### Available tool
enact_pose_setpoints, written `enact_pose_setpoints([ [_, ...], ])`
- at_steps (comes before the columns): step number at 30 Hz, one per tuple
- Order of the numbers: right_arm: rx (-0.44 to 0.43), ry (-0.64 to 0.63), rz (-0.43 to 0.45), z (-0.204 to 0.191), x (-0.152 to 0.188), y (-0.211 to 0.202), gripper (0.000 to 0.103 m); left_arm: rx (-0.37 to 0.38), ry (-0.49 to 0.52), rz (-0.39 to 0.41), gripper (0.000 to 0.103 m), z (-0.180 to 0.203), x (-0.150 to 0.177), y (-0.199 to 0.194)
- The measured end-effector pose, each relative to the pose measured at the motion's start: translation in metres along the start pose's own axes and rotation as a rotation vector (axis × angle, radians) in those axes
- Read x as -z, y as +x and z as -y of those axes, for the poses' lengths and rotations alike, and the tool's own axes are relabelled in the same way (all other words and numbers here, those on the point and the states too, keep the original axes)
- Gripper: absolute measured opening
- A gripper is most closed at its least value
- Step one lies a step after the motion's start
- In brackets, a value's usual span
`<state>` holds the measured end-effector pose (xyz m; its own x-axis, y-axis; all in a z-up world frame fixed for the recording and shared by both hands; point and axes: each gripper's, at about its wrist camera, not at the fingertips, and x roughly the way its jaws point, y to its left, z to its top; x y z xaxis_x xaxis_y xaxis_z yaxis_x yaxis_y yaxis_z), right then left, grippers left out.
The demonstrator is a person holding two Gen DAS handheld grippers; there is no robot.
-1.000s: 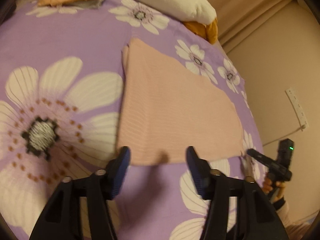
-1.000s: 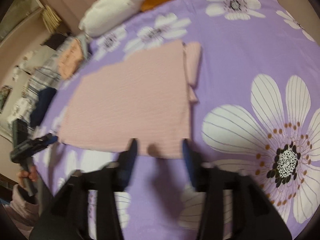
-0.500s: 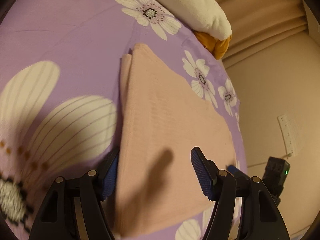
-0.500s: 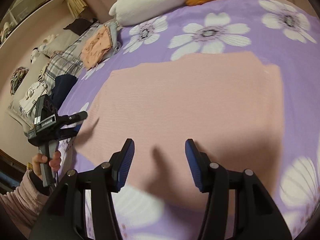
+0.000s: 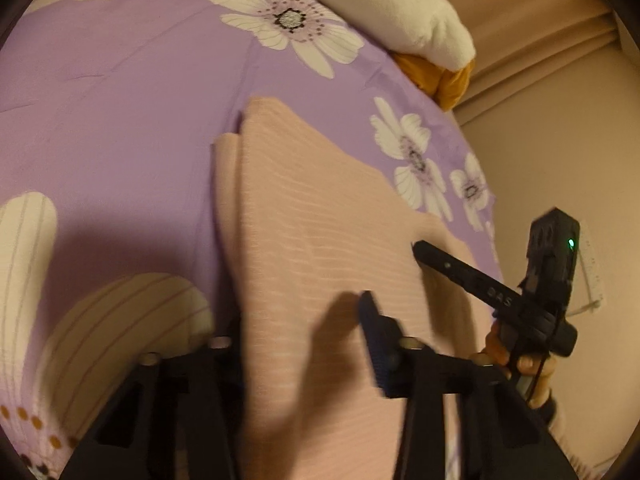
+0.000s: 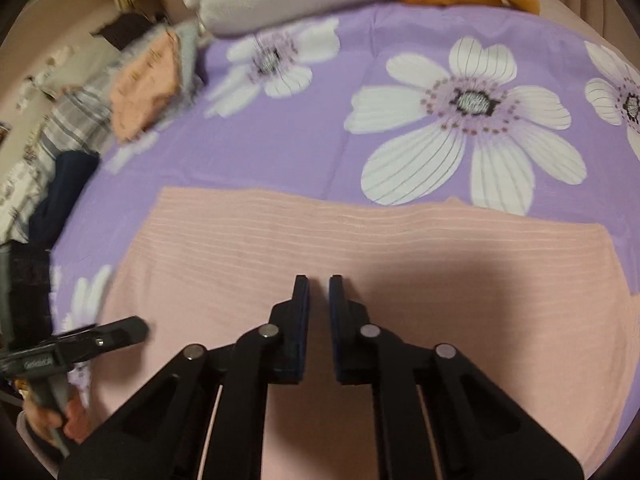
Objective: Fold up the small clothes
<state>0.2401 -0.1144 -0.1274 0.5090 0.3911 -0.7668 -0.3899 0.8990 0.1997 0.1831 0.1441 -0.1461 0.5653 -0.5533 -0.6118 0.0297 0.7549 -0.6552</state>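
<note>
A pink ribbed garment [image 5: 320, 248] lies flat on the purple flowered bedspread [image 5: 120, 120]; it also fills the lower half of the right wrist view [image 6: 360, 248]. My left gripper [image 5: 300, 320] is open and low over the garment's near edge, with the left finger at the cloth's left border. My right gripper [image 6: 319, 292] is nearly closed, its jaws a narrow gap apart, low over the garment's middle with nothing seen between them. Each gripper shows in the other's view, the right one [image 5: 480, 288] and the left one [image 6: 80, 344].
A white pillow [image 5: 392, 4] and an orange cloth [image 5: 440, 76] lie at the bed's head. A folded peach garment [image 6: 144, 84] and a pile of striped and dark clothes [image 6: 60, 152] sit at the bed's far left. A wall with a socket [image 5: 592, 272] is at the right.
Both grippers moved forward and lower over the pink garment. The right gripper's jaws closed from wide open to a narrow gap. The left gripper stayed open.
</note>
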Motion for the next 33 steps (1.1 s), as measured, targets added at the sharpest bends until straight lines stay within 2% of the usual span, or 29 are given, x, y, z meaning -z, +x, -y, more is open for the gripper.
enact_pose_setpoints([
  [3,0.018,-0.019,-0.013,-0.002,-0.002,0.006,0.009,0.000,-0.036,-0.005,0.022,-0.010,-0.001,-0.001],
  [8,-0.007,-0.046,0.002,-0.010,0.010,-0.017,0.010,-0.018,-0.026,-0.010,0.021,-0.009,-0.002,-0.001],
  [12,-0.015,-0.074,-0.041,-0.015,0.041,-0.023,0.009,-0.018,-0.035,-0.018,0.021,-0.009,-0.004,-0.001],
  [19,-0.032,-0.084,-0.041,-0.023,0.088,-0.050,0.010,-0.039,-0.036,-0.024,0.021,-0.008,-0.005,-0.001],
  [23,-0.088,-0.083,-0.093,-0.032,0.124,-0.056,0.011,-0.051,-0.039,-0.028,0.021,-0.005,-0.007,0.000],
  [25,-0.081,-0.110,-0.066,-0.036,0.139,-0.064,0.011,-0.052,-0.050,-0.028,0.019,-0.005,-0.007,-0.001],
  [28,-0.126,-0.064,-0.062,-0.032,0.149,-0.071,0.011,-0.052,-0.072,-0.026,0.011,-0.003,-0.008,-0.004],
  [33,-0.175,0.036,-0.023,-0.014,0.147,-0.079,0.012,-0.090,-0.043,0.008,0.009,0.020,-0.009,-0.016],
])
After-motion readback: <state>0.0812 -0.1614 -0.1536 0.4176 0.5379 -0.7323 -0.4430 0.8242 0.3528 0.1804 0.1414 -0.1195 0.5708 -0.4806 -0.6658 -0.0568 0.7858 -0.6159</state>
